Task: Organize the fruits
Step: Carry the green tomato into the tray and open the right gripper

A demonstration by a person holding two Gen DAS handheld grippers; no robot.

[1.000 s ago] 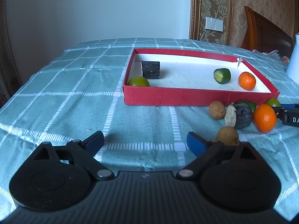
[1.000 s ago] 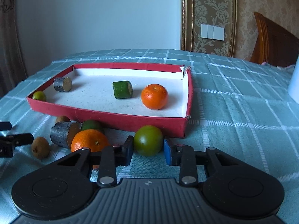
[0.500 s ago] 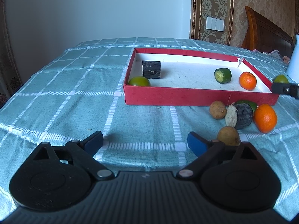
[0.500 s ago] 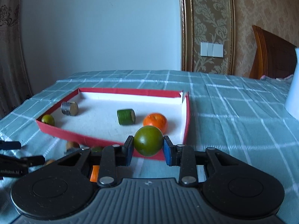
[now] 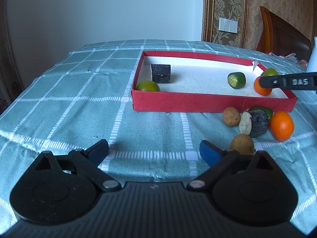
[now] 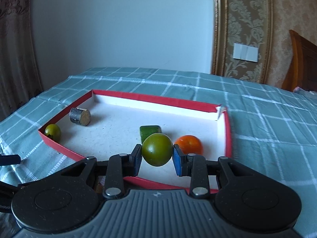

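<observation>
The left tongs [image 5: 154, 149] sit low over the checked teal cloth [image 5: 79, 91] on the table, angled down toward it, their blue pads wide apart with nothing between them. Just past the right pad lies a brown fruit [image 5: 242, 144]. Beyond it, on the cloth outside the box, is a small cluster: a second brown fruit [image 5: 231, 116], a dark cylinder with a pale cut end [image 5: 254, 123] touching it, an orange [image 5: 281, 125] on the far side of the cylinder, and a green piece [image 5: 263, 110] mostly hidden behind.

The right tongs [image 6: 157, 157] are raised above the near wall of the red box [image 6: 59, 149] and tilted down into it — their pads are pressed against both sides of a round, glossy olive-green fruit [image 6: 157, 152], which hangs in the air over the white box floor. From the left view the same tongs reach in from the right edge, with the green fruit showing above the finger.

Inside the box, nearest the held fruit, an orange [image 6: 189, 144] rests by the right wall, with a short green cut piece [image 6: 149, 131] just beside it. Farther left, a small green fruit [image 6: 52, 132] sits in the near-left corner — a dark cylinder [image 6: 80, 116] lies on its side behind it, near the left wall.
</observation>
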